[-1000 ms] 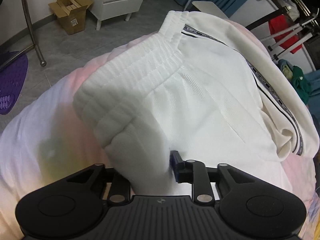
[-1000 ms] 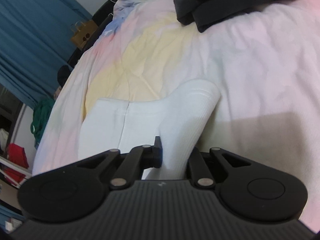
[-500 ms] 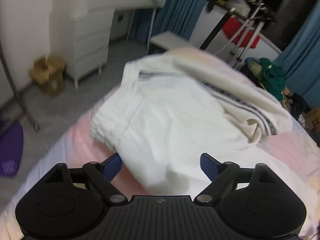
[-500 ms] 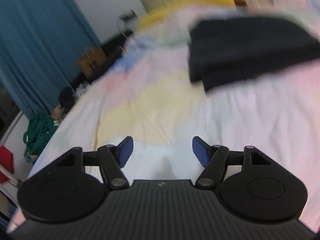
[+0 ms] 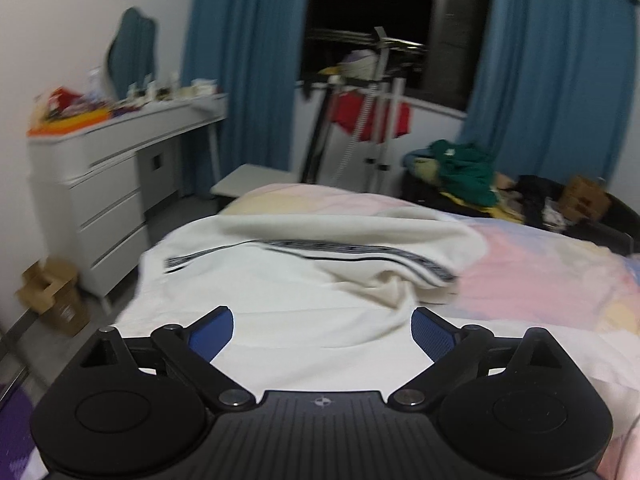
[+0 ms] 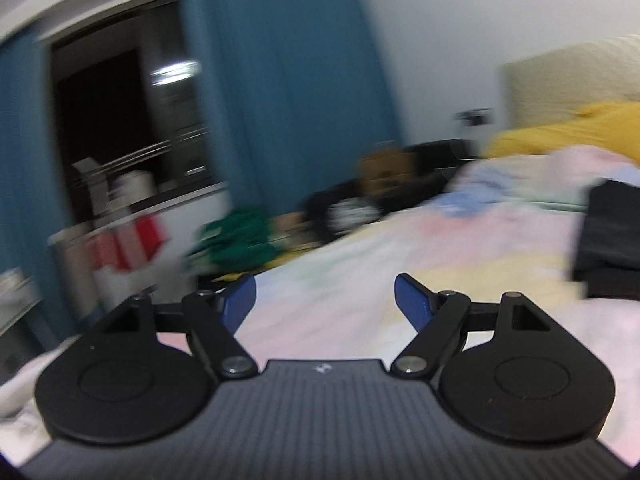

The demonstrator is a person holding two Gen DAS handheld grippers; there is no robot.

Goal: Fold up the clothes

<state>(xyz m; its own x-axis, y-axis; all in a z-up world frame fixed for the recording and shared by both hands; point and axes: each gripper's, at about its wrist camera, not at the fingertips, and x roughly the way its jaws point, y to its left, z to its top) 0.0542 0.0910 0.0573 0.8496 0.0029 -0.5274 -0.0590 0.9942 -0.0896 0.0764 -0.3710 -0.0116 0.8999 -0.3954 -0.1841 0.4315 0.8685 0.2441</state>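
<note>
White trousers point(image 5: 304, 280) with a black side stripe point(image 5: 320, 249) lie folded on the pastel bedspread point(image 5: 540, 272). My left gripper point(image 5: 322, 330) hangs open above their near edge, blue pads point(image 5: 212, 330) wide apart and nothing between them. In the blurred right wrist view my right gripper point(image 6: 324, 296) is open too, raised over the bedspread point(image 6: 360, 272) and holding nothing. A folded black garment point(image 6: 612, 256) lies on the bed at the right. The trousers do not show in the right wrist view.
A white dresser point(image 5: 112, 196) and a cardboard box point(image 5: 52, 296) stand left of the bed. A drying rack point(image 5: 368, 112) with a red garment and a green clothes pile point(image 5: 464, 172) sit past the foot of the bed. Blue curtains point(image 5: 552, 80) flank a dark window.
Both grippers let go of the white trousers, opened and lifted away. Both cameras have tilted up from the bed towards the room.
</note>
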